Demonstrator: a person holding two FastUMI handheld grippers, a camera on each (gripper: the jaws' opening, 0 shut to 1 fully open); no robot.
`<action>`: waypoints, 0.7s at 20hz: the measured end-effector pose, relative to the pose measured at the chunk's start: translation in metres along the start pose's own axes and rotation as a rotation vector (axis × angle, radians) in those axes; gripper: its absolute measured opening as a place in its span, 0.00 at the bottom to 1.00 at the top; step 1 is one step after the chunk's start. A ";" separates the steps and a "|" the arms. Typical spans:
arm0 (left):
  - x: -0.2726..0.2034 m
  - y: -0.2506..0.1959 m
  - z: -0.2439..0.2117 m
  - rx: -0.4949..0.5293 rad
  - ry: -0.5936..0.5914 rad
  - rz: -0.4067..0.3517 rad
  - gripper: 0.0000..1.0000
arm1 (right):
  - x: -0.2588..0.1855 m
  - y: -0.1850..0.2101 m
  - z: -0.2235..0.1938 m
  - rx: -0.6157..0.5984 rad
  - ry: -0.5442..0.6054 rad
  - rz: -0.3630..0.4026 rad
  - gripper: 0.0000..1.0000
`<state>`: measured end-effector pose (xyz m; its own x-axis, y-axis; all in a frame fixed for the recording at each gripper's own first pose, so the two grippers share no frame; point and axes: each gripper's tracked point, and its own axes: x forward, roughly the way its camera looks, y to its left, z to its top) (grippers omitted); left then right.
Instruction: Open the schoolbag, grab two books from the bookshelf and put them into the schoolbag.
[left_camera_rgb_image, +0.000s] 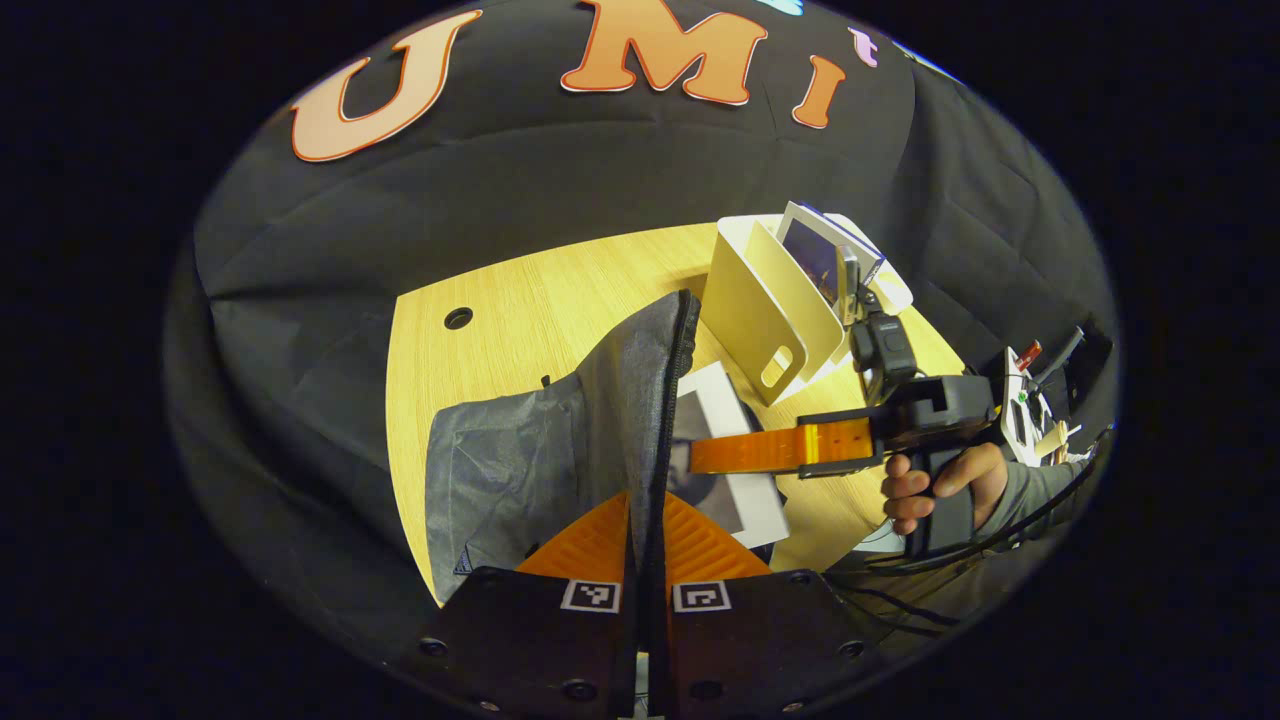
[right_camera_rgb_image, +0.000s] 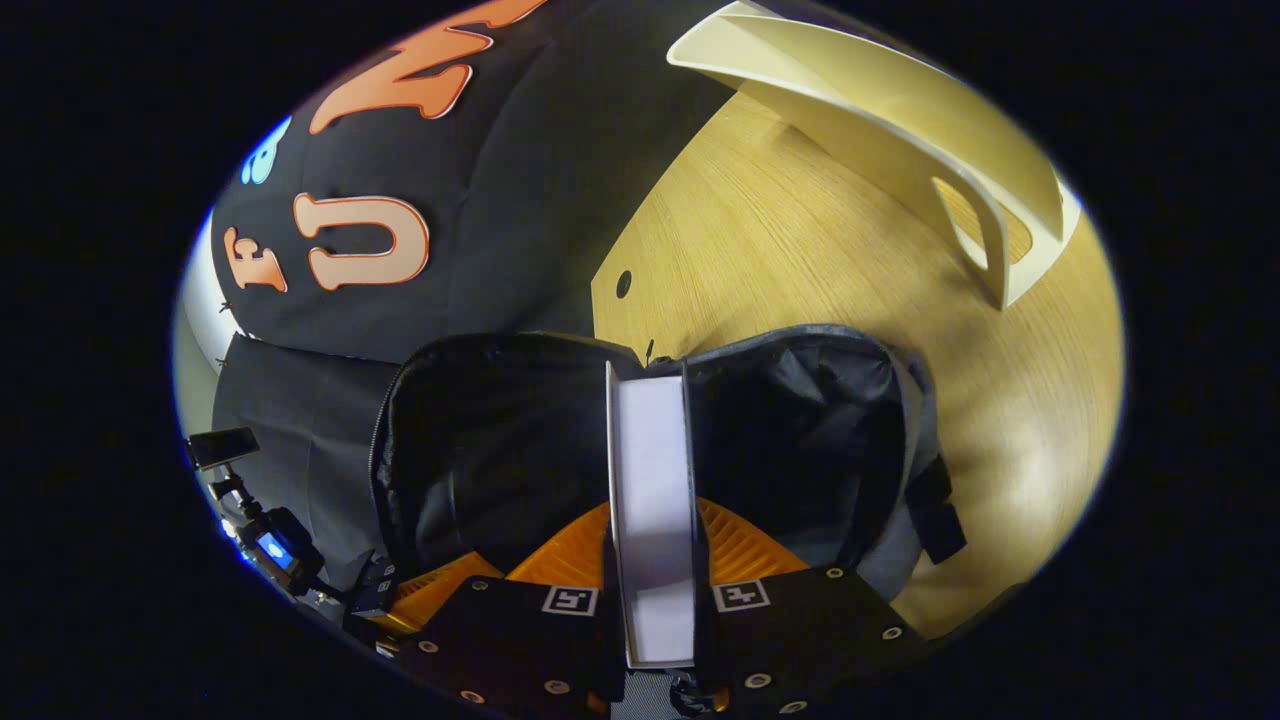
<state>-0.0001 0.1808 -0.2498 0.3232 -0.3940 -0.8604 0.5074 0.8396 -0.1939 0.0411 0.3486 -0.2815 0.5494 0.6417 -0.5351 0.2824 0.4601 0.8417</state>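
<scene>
Jaws of right gripper (right_camera_rgb_image: 652, 590) clamp book (right_camera_rgb_image: 652, 480) above open schoolbag (right_camera_rgb_image: 800, 420).

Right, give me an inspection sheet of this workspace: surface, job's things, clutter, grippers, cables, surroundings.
Surface: light wooden table with a round hole near its far edge.
Job's things: grey schoolbag unzipped, mouth gaping; book edge-on, poised at that mouth; cream bookshelf upright on the table, more books standing in it.
Clutter: a flat printed sheet or book lying beside the bag, partly hidden.
Grippers: left gripper pinches the bag's zipped edge, holding it open; right gripper clamps the book.
Cables: black leads trailing below the person's hand.
Surroundings: black cloth wall; equipment at the table's right end, unclear.
</scene>
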 end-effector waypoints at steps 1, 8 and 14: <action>0.001 0.000 0.000 -0.004 0.000 -0.004 0.05 | 0.000 0.003 -0.004 0.001 0.019 0.001 0.27; 0.003 0.002 -0.004 -0.042 -0.012 0.015 0.05 | -0.015 -0.008 0.003 -0.069 0.070 -0.071 0.62; 0.011 -0.001 -0.010 -0.064 -0.005 0.039 0.05 | -0.065 -0.019 0.027 -0.245 0.097 -0.168 0.97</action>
<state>-0.0050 0.1798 -0.2639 0.3452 -0.3625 -0.8657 0.4423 0.8764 -0.1906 0.0211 0.2819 -0.2609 0.4301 0.5944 -0.6794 0.1584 0.6912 0.7050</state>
